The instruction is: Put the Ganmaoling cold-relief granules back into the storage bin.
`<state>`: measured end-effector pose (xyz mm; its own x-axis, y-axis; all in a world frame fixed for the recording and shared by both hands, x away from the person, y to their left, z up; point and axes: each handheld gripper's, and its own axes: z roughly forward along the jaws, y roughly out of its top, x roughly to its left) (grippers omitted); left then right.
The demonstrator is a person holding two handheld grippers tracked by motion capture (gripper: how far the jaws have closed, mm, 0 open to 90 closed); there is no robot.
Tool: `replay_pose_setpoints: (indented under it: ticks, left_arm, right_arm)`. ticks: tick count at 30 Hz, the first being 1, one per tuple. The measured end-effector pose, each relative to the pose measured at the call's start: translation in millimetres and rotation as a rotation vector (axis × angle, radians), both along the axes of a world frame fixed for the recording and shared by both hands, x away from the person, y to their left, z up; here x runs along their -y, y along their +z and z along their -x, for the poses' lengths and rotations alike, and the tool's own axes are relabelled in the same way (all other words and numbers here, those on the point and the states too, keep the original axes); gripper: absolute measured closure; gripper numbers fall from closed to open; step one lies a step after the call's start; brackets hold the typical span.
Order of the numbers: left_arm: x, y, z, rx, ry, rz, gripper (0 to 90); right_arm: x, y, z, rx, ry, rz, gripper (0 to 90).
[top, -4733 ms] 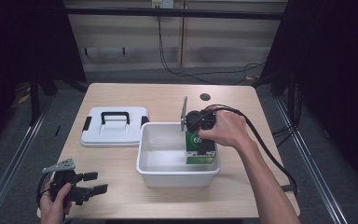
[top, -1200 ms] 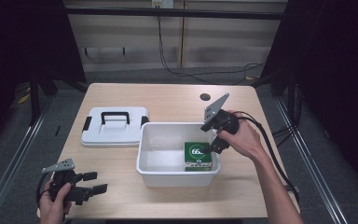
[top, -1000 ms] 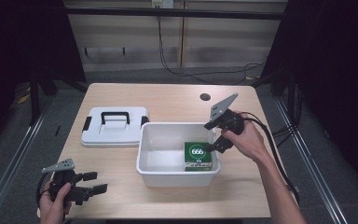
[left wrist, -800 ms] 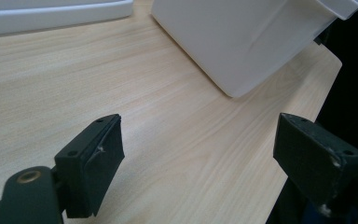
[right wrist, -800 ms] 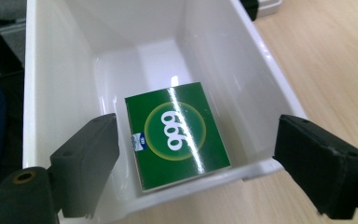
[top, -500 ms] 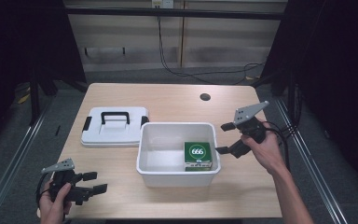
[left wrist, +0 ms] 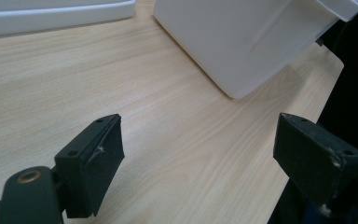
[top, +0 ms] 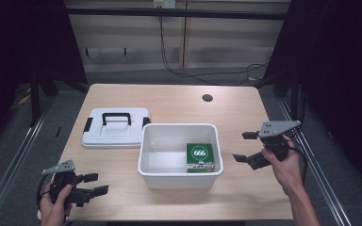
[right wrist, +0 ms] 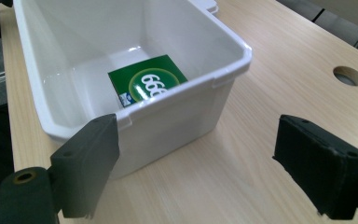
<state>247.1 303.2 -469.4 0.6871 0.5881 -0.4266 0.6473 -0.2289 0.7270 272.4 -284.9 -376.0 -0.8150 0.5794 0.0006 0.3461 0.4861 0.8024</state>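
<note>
While the right gripper [top: 246, 147] hangs empty, jaws spread wide, the green box [top: 200, 157] lies ahead of it inside the white bin [top: 143, 155] — left gripper [top: 95, 184] likewise agape.

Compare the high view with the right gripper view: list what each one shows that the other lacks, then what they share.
High view alone: the white lid with a black handle lying left of the bin, the left gripper at the table's near left corner, and both of the person's hands.

Right gripper view alone: a close look along the right gripper, its jaws wide apart and empty.

Both: the white bin, the green box lying flat inside it, and the round hole in the table.
</note>
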Motion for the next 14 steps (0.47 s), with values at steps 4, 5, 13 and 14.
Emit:
replay_pose_setpoints:
  ticks: [4,5,13,14]
  left_arm:
    - [-0.4,0.4,0.3,0.002,0.003,0.006,16.0]
    - [-0.4,0.4,0.2,0.002,0.002,0.004,16.0]
    - [-0.3,0.5,0.1,-0.001,0.001,0.004,16.0]
    - [-0.2,0.7,0.4,-0.003,0.001,0.010,16.0]
  right_arm:
    - [11.5,-13.1,10.3,0.010,-0.043,-0.039,13.3]
    - [14.7,-18.0,13.3,0.016,-0.061,-0.040,13.3]
    - [27.3,-42.4,25.1,0.025,-0.119,-0.067,13.2]
    - [30.2,-44.1,26.1,0.031,-0.140,-0.084,13.2]
